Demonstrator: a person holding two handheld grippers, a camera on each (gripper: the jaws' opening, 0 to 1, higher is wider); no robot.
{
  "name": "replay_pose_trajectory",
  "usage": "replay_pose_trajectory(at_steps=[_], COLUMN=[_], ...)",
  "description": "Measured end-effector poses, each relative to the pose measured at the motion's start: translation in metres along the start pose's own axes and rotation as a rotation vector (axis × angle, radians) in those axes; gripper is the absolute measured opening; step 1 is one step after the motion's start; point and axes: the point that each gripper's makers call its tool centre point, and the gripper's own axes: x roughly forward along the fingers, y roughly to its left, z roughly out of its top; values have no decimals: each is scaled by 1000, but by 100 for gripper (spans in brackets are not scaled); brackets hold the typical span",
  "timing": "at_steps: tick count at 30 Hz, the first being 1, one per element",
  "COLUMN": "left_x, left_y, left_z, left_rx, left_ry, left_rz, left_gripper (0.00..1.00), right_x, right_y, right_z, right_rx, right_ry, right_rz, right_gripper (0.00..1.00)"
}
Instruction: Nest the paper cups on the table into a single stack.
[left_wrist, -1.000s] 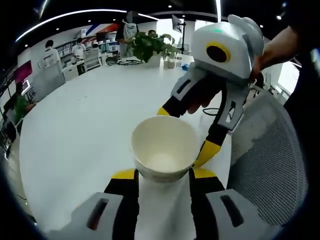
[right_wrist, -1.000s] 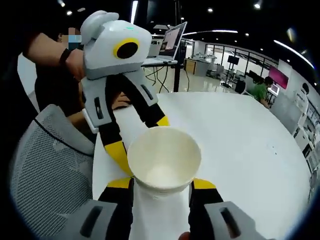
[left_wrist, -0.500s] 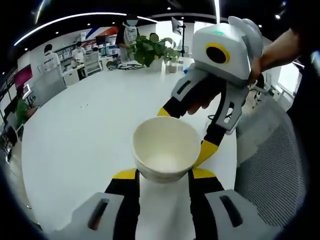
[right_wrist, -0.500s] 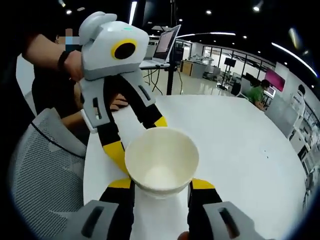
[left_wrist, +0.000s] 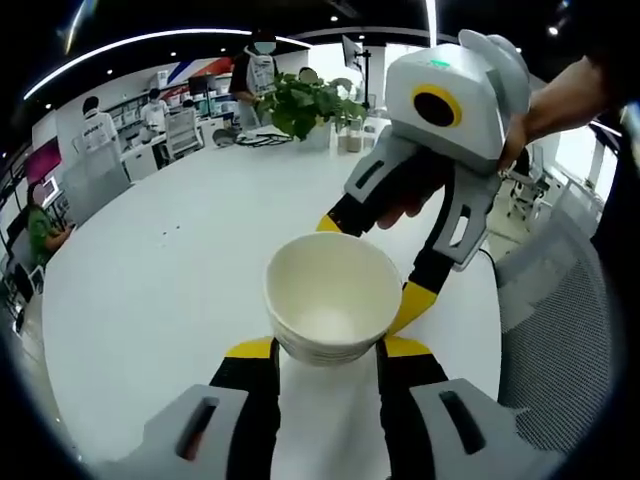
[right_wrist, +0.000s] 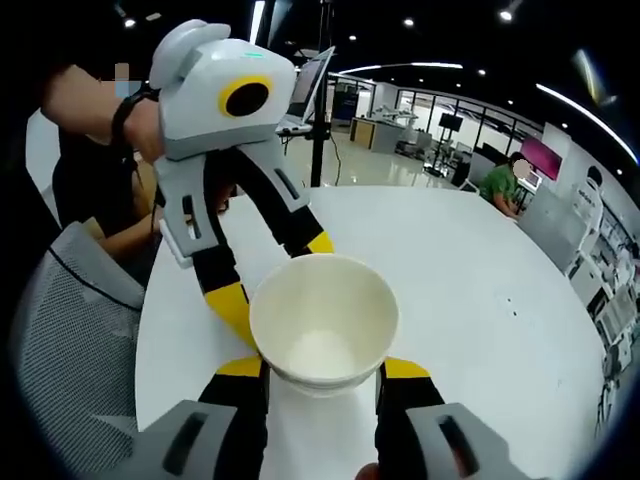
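Note:
A stack of nested white paper cups (left_wrist: 332, 300) stands mouth up over the white table (left_wrist: 160, 270). In the left gripper view, my left gripper (left_wrist: 328, 348) is shut on the lower part of the stack, its yellow-tipped jaws pressed against both sides. My right gripper (left_wrist: 371, 261), held by a hand, reaches in from the upper right and straddles the same stack. In the right gripper view, the cup stack (right_wrist: 322, 318) sits between the jaws of my right gripper (right_wrist: 322, 367), and my left gripper (right_wrist: 274, 272) comes in from the upper left around it. Layered rims show low on the stack.
A grey mesh chair (left_wrist: 560, 330) stands by the table edge, also seen as the chair (right_wrist: 70, 340). A potted plant (left_wrist: 305, 100) sits at the far side of the table. An open laptop (right_wrist: 312, 90) on a stand and several people are beyond.
Both views have shifted slightly with the hands. The cup stack stays between both pairs of jaws, and the grip looks unchanged.

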Motion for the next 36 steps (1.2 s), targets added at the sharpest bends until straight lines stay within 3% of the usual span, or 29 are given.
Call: replay_pose_trajectory(at_steps=[8, 16, 26, 29, 32, 36], left_x=[15, 19, 20, 20, 20, 13], left_y=[18, 20, 24, 26, 29, 29], left_z=[2, 2, 3, 1, -3, -9], left_rx=[-41, -90, -79, -77, -59, -56], left_ry=[-1, -3, -1, 7, 19, 36], left_rz=[0, -7, -12, -13, -7, 5], left_gripper=[35, 34, 35, 35, 42, 45], right_x=[11, 20, 26, 26, 26, 20], right_y=[-24, -30, -30, -28, -26, -23], right_z=[-5, -9, -10, -12, -13, -19], right_rx=[29, 54, 79, 111, 114, 133], right_ry=[11, 22, 11, 20, 29, 32], right_rz=[-1, 7, 16, 24, 19, 6], right_gripper=[40, 41, 41, 44, 54, 57])
